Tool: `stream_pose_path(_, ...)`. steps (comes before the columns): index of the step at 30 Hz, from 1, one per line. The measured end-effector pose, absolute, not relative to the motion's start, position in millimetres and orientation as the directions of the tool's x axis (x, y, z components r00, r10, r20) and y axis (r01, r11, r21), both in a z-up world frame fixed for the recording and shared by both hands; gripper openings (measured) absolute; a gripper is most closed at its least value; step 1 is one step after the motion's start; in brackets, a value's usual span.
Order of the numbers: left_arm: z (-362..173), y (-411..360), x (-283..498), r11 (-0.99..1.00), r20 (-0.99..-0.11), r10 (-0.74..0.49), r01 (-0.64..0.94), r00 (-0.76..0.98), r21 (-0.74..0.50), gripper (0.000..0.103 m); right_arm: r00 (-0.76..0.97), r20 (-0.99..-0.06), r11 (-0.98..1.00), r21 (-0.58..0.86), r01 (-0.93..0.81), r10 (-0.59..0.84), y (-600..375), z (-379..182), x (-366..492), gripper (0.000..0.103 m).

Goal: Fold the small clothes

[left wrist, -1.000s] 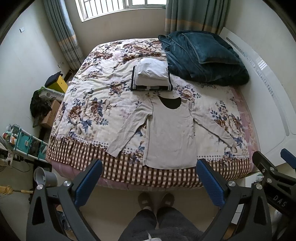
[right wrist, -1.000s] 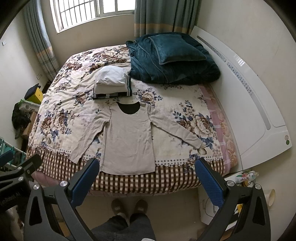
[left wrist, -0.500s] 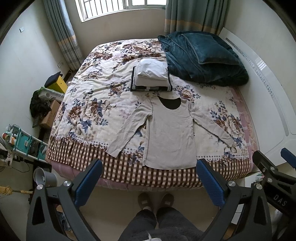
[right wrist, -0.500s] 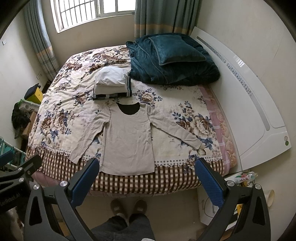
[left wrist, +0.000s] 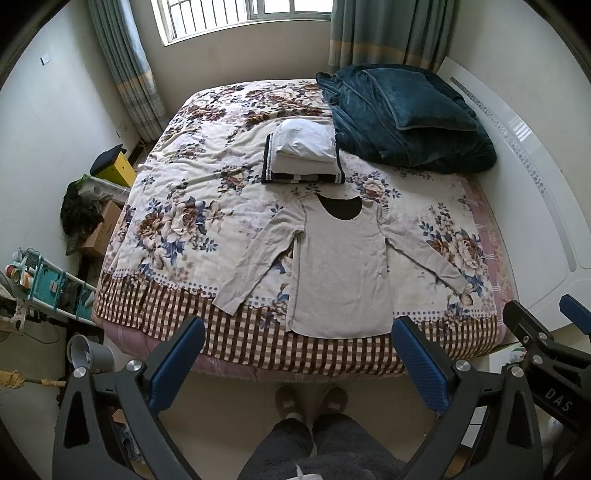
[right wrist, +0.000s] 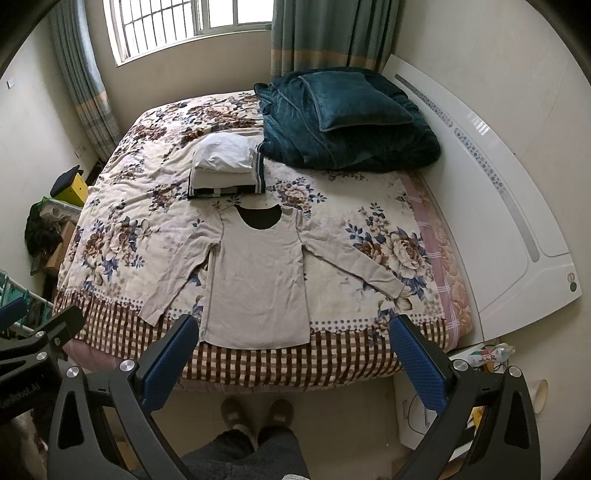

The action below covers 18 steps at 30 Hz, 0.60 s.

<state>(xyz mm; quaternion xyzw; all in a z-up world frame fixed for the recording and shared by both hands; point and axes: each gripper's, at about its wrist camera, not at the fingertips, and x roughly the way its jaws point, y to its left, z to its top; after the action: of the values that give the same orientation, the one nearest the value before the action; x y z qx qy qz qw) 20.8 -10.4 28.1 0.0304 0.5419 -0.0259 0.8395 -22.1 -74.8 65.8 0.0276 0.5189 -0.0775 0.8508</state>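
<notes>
Left tool [left wrist: 297, 363] and right tool [right wrist: 291, 360] gape wide, holding nothing.

A home bedroom: floral-covered bed [left wrist: 207, 206], curtained window [left wrist: 236, 18].

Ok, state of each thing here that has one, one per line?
Beige shirt: spread flat on the bed, sleeves out, unfolded.
Folded stack: already folded, beyond the collar.
Teal blanket: bundled, cushion on top.
Left tool: open, empty.
Right tool: open, empty.
Curtains: drawn apart.

Left gripper [left wrist: 297, 356]: black frame, blue textured fingers [left wrist: 177, 363], silver screws. Right gripper [right wrist: 291, 356]: identical. Wearer: dark grey trousers [left wrist: 314, 446], brown slippers [left wrist: 290, 400].
</notes>
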Motion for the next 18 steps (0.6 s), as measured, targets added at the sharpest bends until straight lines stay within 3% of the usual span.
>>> stream_pose_path(18,26.4,-7.3,15.5,0.997,-0.909,-0.018,0.08,0.415,0.016,0.103,0.453,-0.886,0.987,-0.031,0.159,-0.101,-73.6,69.0,-22.3,0.103)
